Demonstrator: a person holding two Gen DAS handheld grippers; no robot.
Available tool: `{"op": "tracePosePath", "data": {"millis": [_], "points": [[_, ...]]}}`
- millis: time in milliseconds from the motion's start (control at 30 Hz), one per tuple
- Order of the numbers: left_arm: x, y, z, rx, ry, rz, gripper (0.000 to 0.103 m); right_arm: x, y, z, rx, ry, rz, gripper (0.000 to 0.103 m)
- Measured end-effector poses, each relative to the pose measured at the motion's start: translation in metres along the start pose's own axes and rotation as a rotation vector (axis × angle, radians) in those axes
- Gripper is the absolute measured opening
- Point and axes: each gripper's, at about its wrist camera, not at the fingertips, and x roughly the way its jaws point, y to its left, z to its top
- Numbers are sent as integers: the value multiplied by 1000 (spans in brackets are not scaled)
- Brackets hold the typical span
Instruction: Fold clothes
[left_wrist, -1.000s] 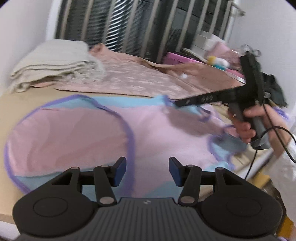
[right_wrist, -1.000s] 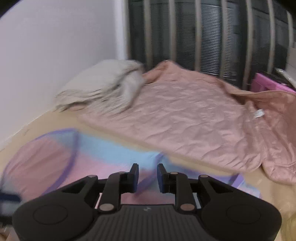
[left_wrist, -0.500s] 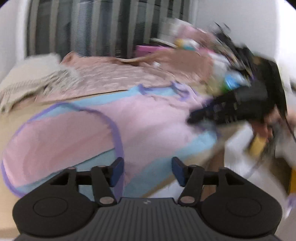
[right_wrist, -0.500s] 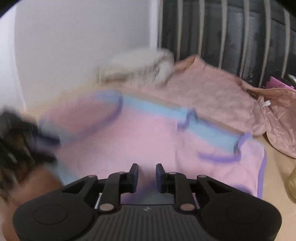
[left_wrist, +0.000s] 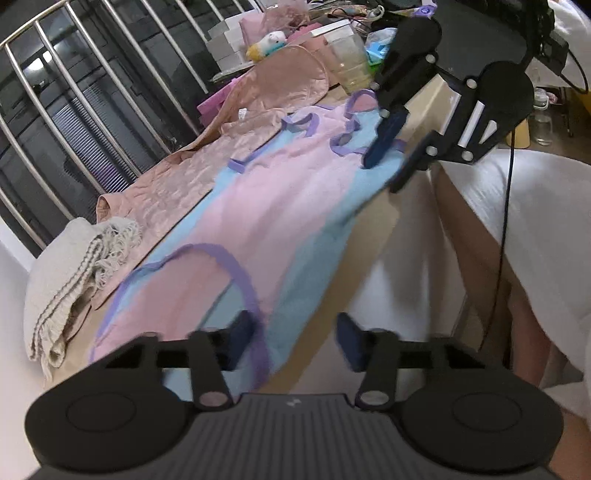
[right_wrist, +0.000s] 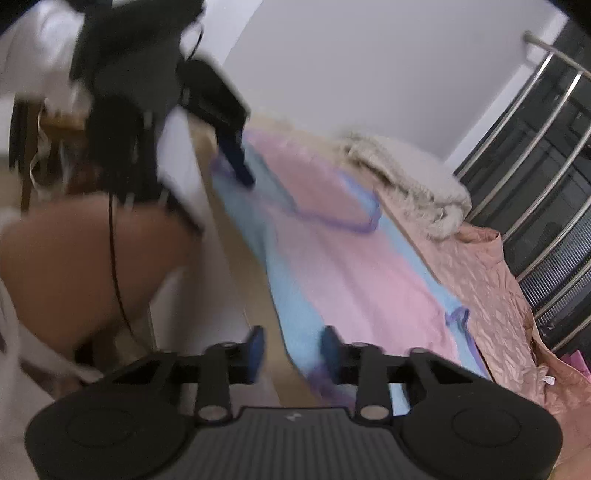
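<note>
A pink and light-blue garment with purple trim lies spread flat along the table's near edge; it also shows in the right wrist view. My left gripper is open and empty over one end of the garment at the table edge. My right gripper is open and empty over the opposite end. Each gripper shows in the other's view: the right one above the far end, the left one above the far end, blurred.
A peach quilted cloth lies behind the garment. A folded cream knit blanket sits at one end. A plastic cup, boxes and a toy clutter the other end. Metal window bars stand behind. The person's legs are beside the table edge.
Both grippers swung out to opposite ends of the garment and turned to face each other along the table edge. The right gripper's jaws opened wider. The garment stays flat.
</note>
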Motion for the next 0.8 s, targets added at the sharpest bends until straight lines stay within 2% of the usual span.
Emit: {"op": "tracePosePath", "data": {"millis": [67, 133, 167, 200, 267, 433, 533, 600, 633, 700, 733, 767, 800], "points": [[-4, 11, -2, -13, -6, -31, 23, 0, -9, 2, 50, 7, 33, 22], [-8, 21, -4, -34, -5, -72, 17, -4, -13, 2, 74, 9, 68, 8], [-11, 26, -4, -51, -2, -95, 8, -8, -17, 3, 92, 5, 94, 2], [-13, 32, -3, -68, 0, -118, 6, -12, -21, 4, 111, 0, 120, 0], [-19, 47, 0, -99, -14, -167, 6, -19, -35, 6, 157, -28, 159, 0], [-12, 105, 15, -172, -59, -273, 6, -16, -87, 11, 237, -91, 164, 0], [11, 149, 22, -227, -65, -298, 6, 12, -117, 22, 264, -89, 136, 0], [35, 173, 23, -282, -30, -322, 6, 48, -135, 29, 269, -53, 113, 0], [48, 183, 22, -312, 0, -324, 8, 63, -142, 32, 277, -24, 104, 0], [57, 192, 15, -349, 35, -305, 19, 91, -148, 35, 288, 27, 21, 2], [62, 197, 12, -368, 53, -295, 29, 99, -150, 36, 280, 56, -6, 4], [63, 201, 6, -390, 57, -288, 36, 101, -151, 36, 270, 77, -23, 6], [53, 203, -3, -422, 28, -290, 41, 93, -150, 33, 260, 79, -39, 12]]}}
